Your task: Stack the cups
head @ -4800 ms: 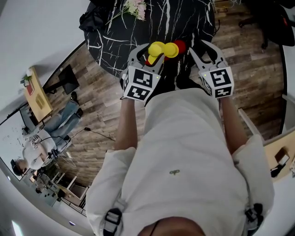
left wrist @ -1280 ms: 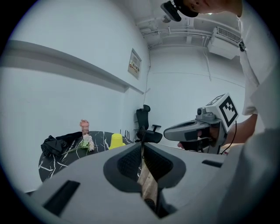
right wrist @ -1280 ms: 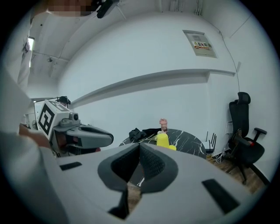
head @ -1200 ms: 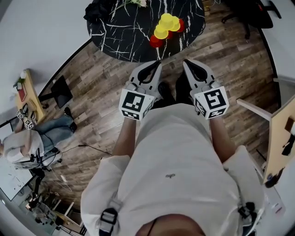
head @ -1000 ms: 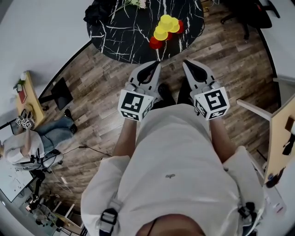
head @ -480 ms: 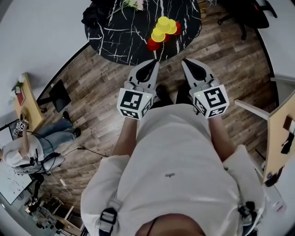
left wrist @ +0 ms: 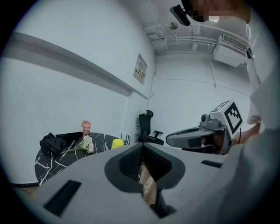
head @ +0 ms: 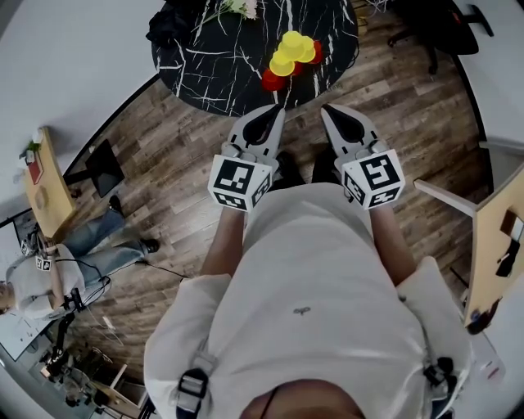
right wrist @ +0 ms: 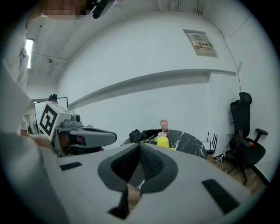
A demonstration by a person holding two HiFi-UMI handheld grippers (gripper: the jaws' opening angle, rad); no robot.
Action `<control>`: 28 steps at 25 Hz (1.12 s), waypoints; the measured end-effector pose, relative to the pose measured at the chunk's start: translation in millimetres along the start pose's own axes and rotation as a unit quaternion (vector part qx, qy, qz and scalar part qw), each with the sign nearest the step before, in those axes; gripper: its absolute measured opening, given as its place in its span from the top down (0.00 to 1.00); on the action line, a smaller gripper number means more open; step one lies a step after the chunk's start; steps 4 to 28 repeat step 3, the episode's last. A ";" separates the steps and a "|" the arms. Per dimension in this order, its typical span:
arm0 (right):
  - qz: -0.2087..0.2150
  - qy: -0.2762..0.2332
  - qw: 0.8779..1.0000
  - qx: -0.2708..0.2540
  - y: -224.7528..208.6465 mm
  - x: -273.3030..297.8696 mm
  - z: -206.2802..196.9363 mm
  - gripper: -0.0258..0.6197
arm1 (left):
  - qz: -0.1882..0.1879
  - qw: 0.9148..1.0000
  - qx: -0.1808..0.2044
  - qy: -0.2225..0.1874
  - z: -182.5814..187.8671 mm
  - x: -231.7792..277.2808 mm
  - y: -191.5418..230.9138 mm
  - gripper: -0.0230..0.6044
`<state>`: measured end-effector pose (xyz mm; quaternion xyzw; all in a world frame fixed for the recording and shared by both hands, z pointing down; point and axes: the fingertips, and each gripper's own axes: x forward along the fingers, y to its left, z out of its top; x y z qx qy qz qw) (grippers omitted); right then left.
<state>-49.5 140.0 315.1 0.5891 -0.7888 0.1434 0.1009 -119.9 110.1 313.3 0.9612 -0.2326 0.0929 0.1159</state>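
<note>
Now that both hands have come back off the tabletop (head: 214, 64), the picture is very different from a few seconds ago: back then the left gripper (head: 276, 107) and the right gripper (head: 325, 108) were right up at the cups, and now they hang side by side over the wooden floor (head: 176, 151), just short of the tabletop's near edge and well apart from the pile. Each gripper's own view shows its fingers (left wrist: 127, 163) pressed together with nothing between them, only floor and tabletop showing past the tips. The cups have stayed put through the last second. The yellow cups (head: 291, 47) sit in a tight cluster near the front edge of the black marbled top, with the red cups (head: 273, 79) peeking out at the near-left and far-right of them (from straight above I can't tell how many tiers there are, or quite how they nest). A spray of flowers (head: 237, 7) lies at the far side, clear of everything. My read is that this pull-back, with both grippers empty and closed and no loose cup in sight on the tabletop, looks like a stack left to stand. The task seems to be finished, or as near as makes no difference, and nothing here calls for another reach.
</note>
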 end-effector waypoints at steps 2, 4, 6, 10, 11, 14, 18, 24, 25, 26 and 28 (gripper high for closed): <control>0.000 0.000 1.000 -0.001 0.4 1.0 0.5 0.96 | 0.000 1.000 0.000 0.001 -0.4 0.0 0.9 0.96; 0.000 0.000 1.000 -0.001 0.6 1.6 0.5 0.96 | 0.000 1.000 0.000 0.002 -0.8 0.0 1.3 0.96; 0.000 0.000 1.000 -0.001 0.6 1.6 0.5 0.96 | 0.000 1.000 0.000 0.002 -0.8 0.0 1.3 0.96; 0.000 0.000 1.000 -0.001 0.6 1.6 0.5 0.96 | 0.000 1.000 0.000 0.002 -0.8 0.0 1.3 0.96; 0.000 0.000 1.000 -0.001 0.6 1.6 0.5 0.96 | 0.000 1.000 0.000 0.002 -0.8 0.0 1.3 0.96; 0.000 0.000 1.000 -0.001 0.6 1.6 0.5 0.96 | 0.000 1.000 0.000 0.002 -0.8 0.0 1.3 0.96; 0.000 0.000 1.000 -0.001 0.6 1.6 0.5 0.96 | 0.000 1.000 0.000 0.002 -0.8 0.0 1.3 0.96; 0.000 0.000 1.000 -0.001 0.6 1.6 0.5 0.96 | 0.000 1.000 0.000 0.002 -0.8 0.0 1.3 0.96; 0.000 0.000 1.000 -0.001 0.6 1.6 0.5 0.96 | 0.000 1.000 0.000 0.002 -0.8 0.0 1.3 0.96; 0.000 0.000 1.000 -0.001 0.6 1.6 0.5 0.96 | 0.000 1.000 0.000 0.002 -0.8 0.0 1.3 0.96; 0.000 0.000 1.000 -0.001 0.6 1.6 0.5 0.96 | 0.000 1.000 0.000 0.002 -0.8 0.0 1.3 0.96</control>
